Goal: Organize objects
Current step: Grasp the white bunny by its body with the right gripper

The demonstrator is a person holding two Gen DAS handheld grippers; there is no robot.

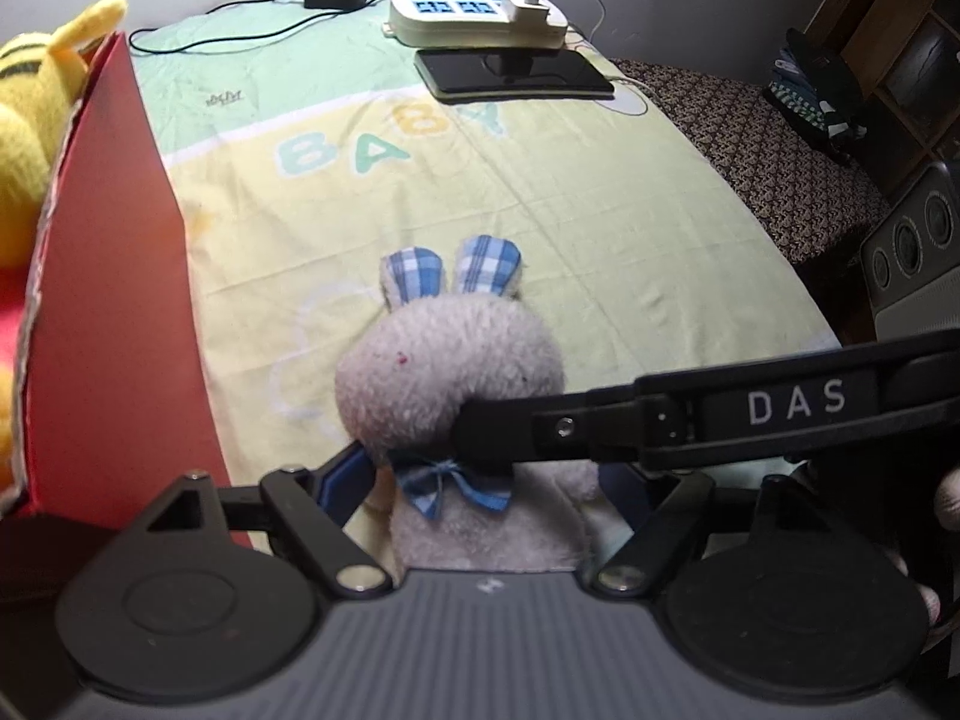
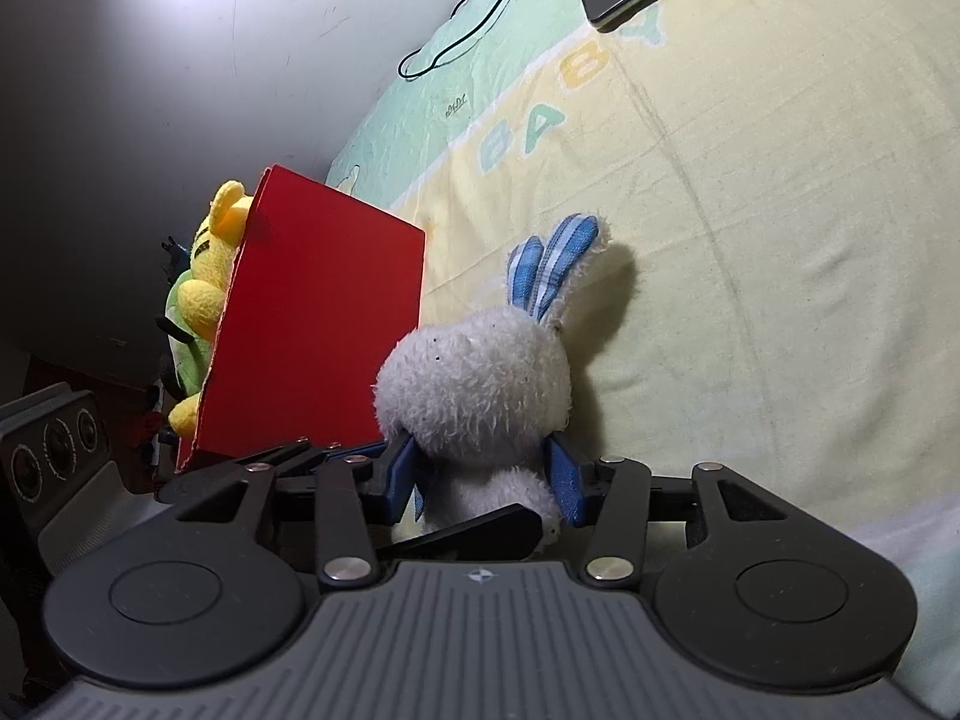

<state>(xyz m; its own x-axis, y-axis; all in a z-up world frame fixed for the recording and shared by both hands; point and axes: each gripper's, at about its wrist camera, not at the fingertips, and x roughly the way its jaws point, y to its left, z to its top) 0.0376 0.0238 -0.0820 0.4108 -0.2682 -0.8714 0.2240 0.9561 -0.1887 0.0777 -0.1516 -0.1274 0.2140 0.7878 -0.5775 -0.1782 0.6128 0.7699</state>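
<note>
The left wrist view alone shows you the power strip (image 1: 474,15) and phone (image 1: 516,75) at 12 o'clock. The right wrist view alone shows the yellow plush (image 2: 210,276) behind the red box (image 2: 312,324). The plush bunny (image 1: 450,372) stands upright between the left gripper (image 1: 480,480) jaws. The right gripper (image 2: 486,474) jaws flank its neck. The fur hides both pairs of pads, so you cannot tell whether either gripper is clamping the bunny.

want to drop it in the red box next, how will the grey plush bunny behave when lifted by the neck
The grey plush bunny looks soft and fuzzy, so it should squash under the tongs rather than slip. Its big round head probably flops forward or back above a neck grip. The checked ears lie limp on the sheet, so they may dangle and catch the red box edge.
</note>
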